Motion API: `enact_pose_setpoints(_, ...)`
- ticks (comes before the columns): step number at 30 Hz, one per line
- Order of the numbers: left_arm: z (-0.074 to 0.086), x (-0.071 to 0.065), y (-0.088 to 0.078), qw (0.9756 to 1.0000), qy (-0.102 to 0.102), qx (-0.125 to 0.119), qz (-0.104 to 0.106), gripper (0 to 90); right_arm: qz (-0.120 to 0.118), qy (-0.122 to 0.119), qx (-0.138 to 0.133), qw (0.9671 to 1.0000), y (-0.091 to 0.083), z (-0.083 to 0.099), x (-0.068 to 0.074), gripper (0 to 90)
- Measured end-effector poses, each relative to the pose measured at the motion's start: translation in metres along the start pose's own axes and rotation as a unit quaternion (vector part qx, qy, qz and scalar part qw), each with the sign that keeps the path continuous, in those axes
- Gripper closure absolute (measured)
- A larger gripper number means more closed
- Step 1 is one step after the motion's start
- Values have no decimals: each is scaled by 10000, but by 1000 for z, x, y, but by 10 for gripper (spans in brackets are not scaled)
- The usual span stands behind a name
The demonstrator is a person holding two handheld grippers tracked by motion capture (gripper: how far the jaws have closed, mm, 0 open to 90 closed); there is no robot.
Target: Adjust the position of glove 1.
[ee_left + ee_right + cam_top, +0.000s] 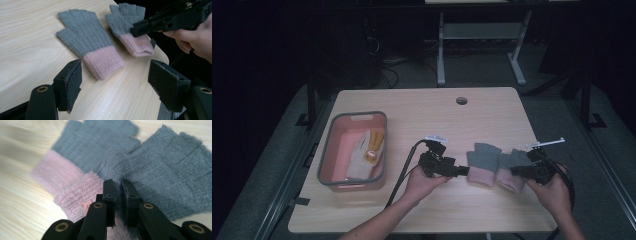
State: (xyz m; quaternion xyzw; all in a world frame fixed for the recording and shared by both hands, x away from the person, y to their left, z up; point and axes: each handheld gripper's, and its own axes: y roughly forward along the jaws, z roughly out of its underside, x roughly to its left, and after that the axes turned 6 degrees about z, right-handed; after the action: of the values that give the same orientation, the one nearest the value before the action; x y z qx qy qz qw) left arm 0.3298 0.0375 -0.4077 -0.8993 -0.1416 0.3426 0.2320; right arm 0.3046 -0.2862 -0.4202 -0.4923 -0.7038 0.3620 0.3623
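We see a light wooden table (422, 115) from above, with a person's 2 forearms coming in from the near edge, each hand holding a black 2-jaw gripper.

2 fingerless knitted gloves, grey with pink cuffs, lie side by side near the right of the table, cuffs toward the near edge. The left glove (483, 162) lies flat and free. The right glove (513, 172) lies just beside it, overlapping it slightly at the thumb, close to the table's right edge.

The right gripper (518, 171) reaches in from the right over the right glove. In the right gripper view its jaws stand almost together, with only a narrow gap between the pads, pinching a fold of the knit where the pink cuff meets the grey. A small orange tag (86, 205) sits on that cuff just beside the jaws.

The left gripper (462, 171) points right, its tips just beside the cuff of the left glove. In the left gripper view its jaws stand wide apart with nothing between them.

At the left of the table stands a pink bin (328, 150) with a grey rim, holding 1 pale work glove (363, 152).
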Motion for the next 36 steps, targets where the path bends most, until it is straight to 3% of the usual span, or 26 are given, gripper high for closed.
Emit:
enact_pose_setpoints(6, 0, 4, -6, 9999, -70, -112, -50, 273, -230, -334, -103, 9991, -2, -20, 22, 820)
enact_pose_setpoints(10, 0, 8, -11, 9997, -150, -175, -72, 273, -284, -557, 8, 9980, 6, -31, 37, 817)
enact_pose_setpoints(17, 3, 14, -14, 9995, -246, -176, -121, 272, -419, -866, 117, 9953, 23, -43, 52, 817)
enact_pose_setpoints(29, 4, 19, -8, 9993, -337, -139, -60, 273, -542, -977, 238, 9935, 45, -53, 59, 786)
enact_pose_setpoints(33, 4, 19, -1, 9992, -376, -102, 2, 288, -640, -881, 339, 9935, 47, -52, 57, 705)
enact_pose_setpoints(36, 3, 18, 5, 9992, -406, -61, -13, 295, -678, -826, 224, 9940, 42, -51, 54, 656)
